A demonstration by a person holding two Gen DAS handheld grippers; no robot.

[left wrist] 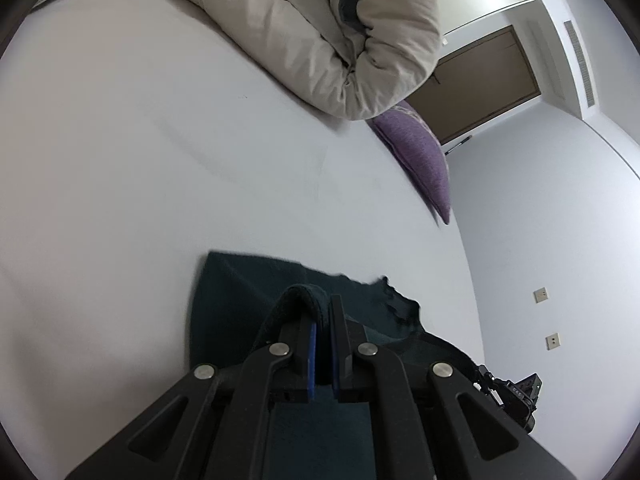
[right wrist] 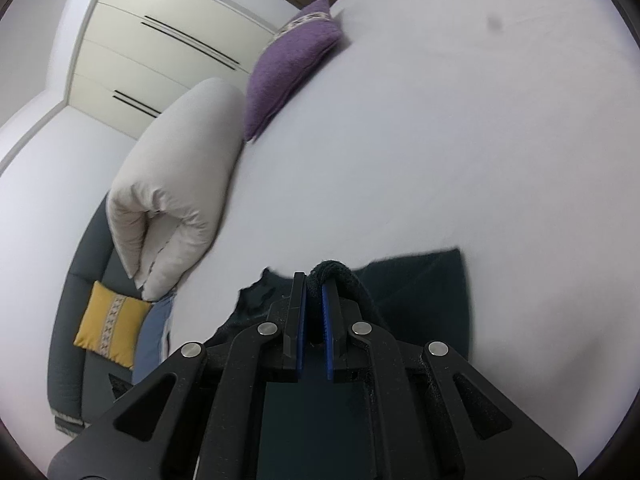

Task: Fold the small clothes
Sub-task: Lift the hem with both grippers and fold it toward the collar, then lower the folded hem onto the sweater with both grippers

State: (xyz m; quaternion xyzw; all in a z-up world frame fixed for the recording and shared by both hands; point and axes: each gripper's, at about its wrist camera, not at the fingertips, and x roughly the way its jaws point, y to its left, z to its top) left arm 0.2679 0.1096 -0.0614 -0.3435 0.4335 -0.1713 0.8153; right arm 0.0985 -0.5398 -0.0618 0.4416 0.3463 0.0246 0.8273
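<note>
A dark teal garment [left wrist: 240,300] lies on the white bed sheet [left wrist: 140,160], partly lifted. My left gripper [left wrist: 322,308] is shut on a thick hem of the garment, which wraps over its left finger. In the right wrist view the same garment [right wrist: 424,292] spreads to the right on the sheet [right wrist: 440,140]. My right gripper [right wrist: 314,280] is shut on another rolled edge of it, which drapes over the right finger. The cloth hangs down under both grippers. A ragged edge of the garment shows beside each gripper. Part of my right gripper shows in the left wrist view [left wrist: 516,396].
A rolled beige duvet [left wrist: 320,40] and a purple cushion [left wrist: 420,152] lie at the bed's far edge; both also show in the right wrist view, the duvet [right wrist: 176,184] and the cushion [right wrist: 288,64]. A yellow cushion [right wrist: 110,332] sits on a grey sofa [right wrist: 76,300]. Wardrobe [right wrist: 160,52] and door [left wrist: 480,80] behind.
</note>
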